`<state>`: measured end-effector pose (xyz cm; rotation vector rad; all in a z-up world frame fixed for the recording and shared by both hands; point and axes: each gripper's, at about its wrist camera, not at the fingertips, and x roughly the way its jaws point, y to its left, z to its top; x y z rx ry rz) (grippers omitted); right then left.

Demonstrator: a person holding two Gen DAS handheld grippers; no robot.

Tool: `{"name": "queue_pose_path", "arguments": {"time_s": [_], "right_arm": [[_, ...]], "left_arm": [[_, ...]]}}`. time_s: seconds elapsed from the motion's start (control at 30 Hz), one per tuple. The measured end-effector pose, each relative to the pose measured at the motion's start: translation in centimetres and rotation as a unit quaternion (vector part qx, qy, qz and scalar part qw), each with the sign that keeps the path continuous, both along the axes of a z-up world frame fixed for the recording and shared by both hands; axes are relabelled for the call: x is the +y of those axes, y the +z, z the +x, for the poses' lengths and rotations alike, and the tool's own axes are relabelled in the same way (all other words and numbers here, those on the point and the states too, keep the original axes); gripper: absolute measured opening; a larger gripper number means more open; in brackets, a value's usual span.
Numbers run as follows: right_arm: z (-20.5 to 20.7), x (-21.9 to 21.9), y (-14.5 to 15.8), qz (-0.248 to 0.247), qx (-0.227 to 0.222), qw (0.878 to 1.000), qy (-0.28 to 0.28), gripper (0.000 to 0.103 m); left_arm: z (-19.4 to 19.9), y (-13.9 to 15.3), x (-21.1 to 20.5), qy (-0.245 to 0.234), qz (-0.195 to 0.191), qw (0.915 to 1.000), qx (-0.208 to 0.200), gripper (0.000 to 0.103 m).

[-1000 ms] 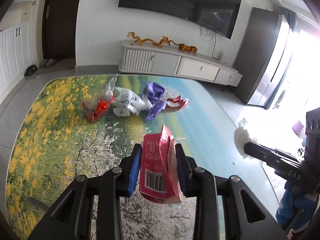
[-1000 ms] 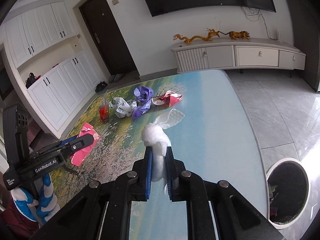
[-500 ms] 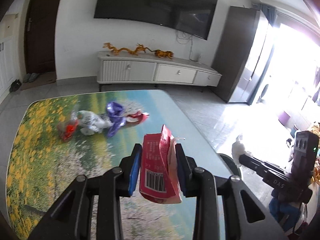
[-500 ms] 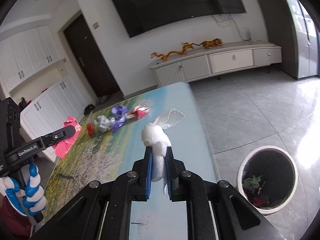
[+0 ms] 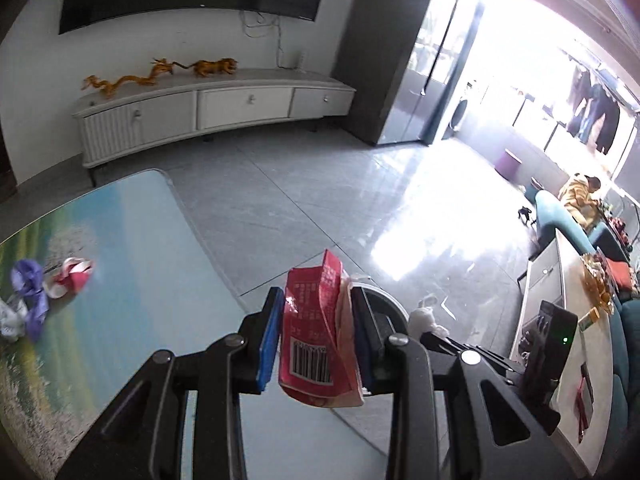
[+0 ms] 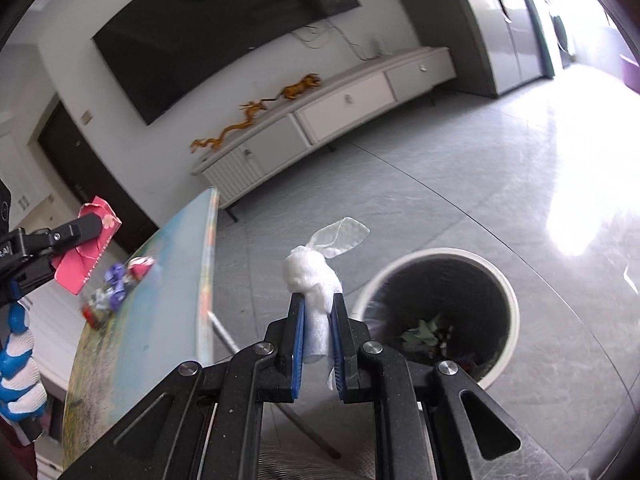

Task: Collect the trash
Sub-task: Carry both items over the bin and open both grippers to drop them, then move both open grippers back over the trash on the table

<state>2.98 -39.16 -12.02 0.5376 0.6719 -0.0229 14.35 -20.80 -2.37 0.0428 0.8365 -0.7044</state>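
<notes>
Left tongs (image 5: 316, 336) clamp a red wrapper (image 5: 316, 344), thin, crinkly and light, pinched across its middle. More scraps (image 5: 48, 284) lie on the tabletop (image 5: 132, 300) at nine o'clock; tiled floor and a TV cabinet (image 5: 208, 108) lie beyond.

Right tongs (image 6: 317, 340) pinch a white tissue wad (image 6: 312, 276), soft and weightless, its loose tail flapping. The bin (image 6: 440, 316) stands on the floor at three o'clock, near.

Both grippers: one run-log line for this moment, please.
left gripper: shut on red packet | right gripper: shut on white tissue | bin: below right, nothing dropped yet
</notes>
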Motion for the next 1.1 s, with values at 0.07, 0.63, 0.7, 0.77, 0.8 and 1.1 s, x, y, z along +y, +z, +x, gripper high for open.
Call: {"name": "queue_pose_path", "arguments": {"time_s": [0.07, 0.63, 0.7, 0.77, 0.8, 1.1], "right_arm": [[0.5, -1.9, -1.2, 0.009, 0.014, 1.0, -0.014, 0.012], [3.3, -9.5, -8.0, 0.042, 0.103, 0.991, -0.077, 0.034], [3.0, -9.8, -8.1, 0.045, 0.106, 0.99, -0.08, 0.036], [2.8, -9.8, -7.9, 0.045, 0.107, 0.99, -0.08, 0.036], [2.7, -9.8, -7.6, 0.045, 0.106, 0.99, -0.079, 0.036], [1.4, -9.5, -4.3, 0.038, 0.074, 0.993, -0.088, 0.036]], "left_arm": [[0.5, -0.9, -3.4, -0.022, 0.012, 0.9997, 0.005, 0.031], [7.2, -11.6, -18.1, -0.077, 0.046, 0.9879, 0.127, 0.042], [7.6, -11.9, -18.6, -0.076, 0.043, 0.9871, 0.134, 0.05], [7.7, -11.9, -18.7, -0.076, 0.043, 0.9871, 0.134, 0.051], [7.8, -11.9, -18.8, -0.075, 0.043, 0.9872, 0.134, 0.051], [5.8, -7.9, -15.1, -0.049, 0.018, 0.9964, 0.066, 0.051]]}}
